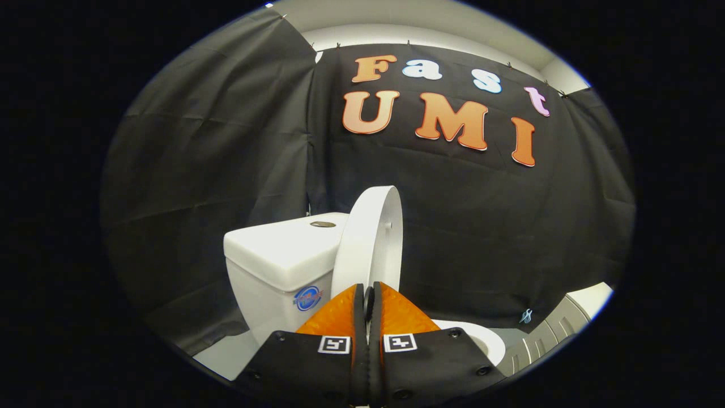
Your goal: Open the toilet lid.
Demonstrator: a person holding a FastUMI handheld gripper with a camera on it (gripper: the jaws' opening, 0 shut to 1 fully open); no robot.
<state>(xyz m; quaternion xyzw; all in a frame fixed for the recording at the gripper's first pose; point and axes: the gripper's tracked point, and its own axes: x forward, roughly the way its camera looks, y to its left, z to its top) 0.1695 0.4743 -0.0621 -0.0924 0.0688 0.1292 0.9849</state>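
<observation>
The gripper (369, 294) has its jaws pressed together, the two fingers (340, 314) lying side by side with only a thin seam between them and nothing caught there. Each finger carries a small square marker near its base.

Just ahead of the jaws, rising straight above their tips, stands the toilet lid (368, 238). It is raised and nearly upright, seen almost edge-on, with its rounded top well above the fingertips. Whether the fingertips touch the lid's lower edge cannot be told; they sit right at it.

To the left of the jaws and beyond the lid is the toilet tank (272, 266), with a round flush button (323, 224) on its flat top and a small round sticker (307, 298) on its front face, close to the left finger.

To the right of the jaws, low down, a curved piece of the toilet seat (484, 340) shows past the right finger. Farther right lies a pale ribbed panel (552, 328).

Dark cloth hangs behind the toilet on all sides.
</observation>
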